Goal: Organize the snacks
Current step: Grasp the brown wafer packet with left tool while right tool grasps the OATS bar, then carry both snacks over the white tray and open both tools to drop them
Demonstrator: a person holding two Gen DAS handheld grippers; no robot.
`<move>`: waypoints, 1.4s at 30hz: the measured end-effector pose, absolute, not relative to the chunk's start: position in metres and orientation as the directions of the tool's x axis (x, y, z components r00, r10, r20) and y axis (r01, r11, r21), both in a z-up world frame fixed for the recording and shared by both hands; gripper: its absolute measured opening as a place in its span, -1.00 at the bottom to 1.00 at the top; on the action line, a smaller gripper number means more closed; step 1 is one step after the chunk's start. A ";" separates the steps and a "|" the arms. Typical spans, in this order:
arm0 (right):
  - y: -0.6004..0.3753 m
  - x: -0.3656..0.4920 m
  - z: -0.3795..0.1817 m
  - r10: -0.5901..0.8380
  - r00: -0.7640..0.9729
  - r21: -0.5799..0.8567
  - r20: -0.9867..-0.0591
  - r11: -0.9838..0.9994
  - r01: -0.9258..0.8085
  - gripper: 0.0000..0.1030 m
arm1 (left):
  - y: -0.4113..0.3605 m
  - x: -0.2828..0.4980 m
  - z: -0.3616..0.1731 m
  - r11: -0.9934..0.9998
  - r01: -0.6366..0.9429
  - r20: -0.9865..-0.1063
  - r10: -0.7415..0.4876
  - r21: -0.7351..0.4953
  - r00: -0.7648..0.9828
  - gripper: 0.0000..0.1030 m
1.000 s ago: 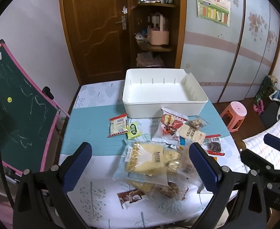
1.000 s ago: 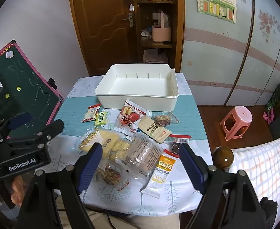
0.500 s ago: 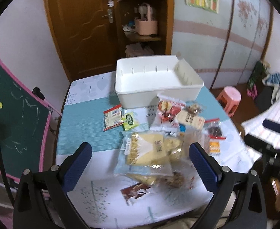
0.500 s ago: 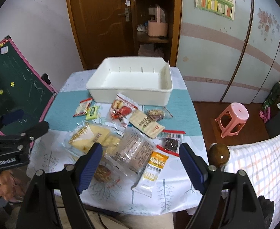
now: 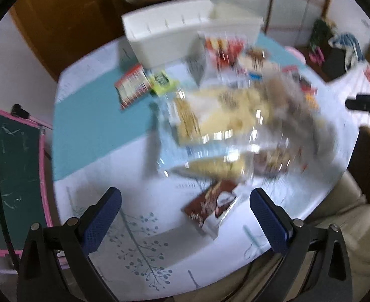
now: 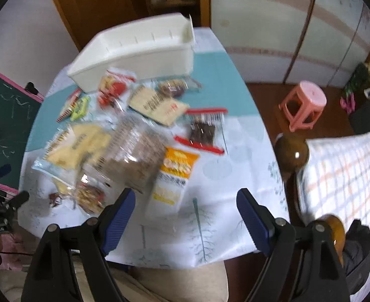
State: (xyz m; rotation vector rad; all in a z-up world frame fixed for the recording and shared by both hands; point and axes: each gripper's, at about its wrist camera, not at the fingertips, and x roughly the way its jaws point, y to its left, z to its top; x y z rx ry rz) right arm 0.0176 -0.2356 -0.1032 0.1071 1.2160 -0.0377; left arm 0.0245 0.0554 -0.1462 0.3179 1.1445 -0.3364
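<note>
Left wrist view was blurred; the left gripper (image 5: 185, 211) and right gripper (image 6: 186, 214) were both held wide apart, empty. The snacks (image 6: 124, 146) were heaped before the white bin (image 6: 139, 50) — a slippery overlapping pile could be scattered. The orange packet (image 6: 174, 176) lay nearest the table (image 6: 210, 226) edge — little room remained there.

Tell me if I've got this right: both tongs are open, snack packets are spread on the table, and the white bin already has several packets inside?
Not quite. In the right wrist view the white bin looks empty; the packets lie on the table in front of it. The rest holds.
</note>
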 end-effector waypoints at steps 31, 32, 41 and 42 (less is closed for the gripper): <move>-0.181 0.036 -0.178 0.027 0.166 0.019 -0.986 0.999 -0.048 -0.15 | -0.012 0.047 -0.218 0.824 0.564 -0.986 -0.130 -0.050 0.103 -0.36; -0.184 0.034 -0.178 0.052 0.163 0.044 -0.985 0.998 -0.048 -0.15 | -0.012 0.044 -0.218 0.829 0.556 -0.985 -0.138 -0.059 0.101 -0.37; -0.208 0.012 -0.129 0.191 0.263 0.185 -0.946 0.982 -0.048 -0.16 | -0.008 0.039 -0.159 0.848 0.503 -0.950 -0.275 -0.169 0.145 -0.40; -0.210 0.012 -0.127 0.203 0.282 0.197 -0.938 0.979 -0.051 -0.16 | -0.010 0.040 -0.149 0.847 0.502 -0.943 -0.290 -0.175 0.160 -0.40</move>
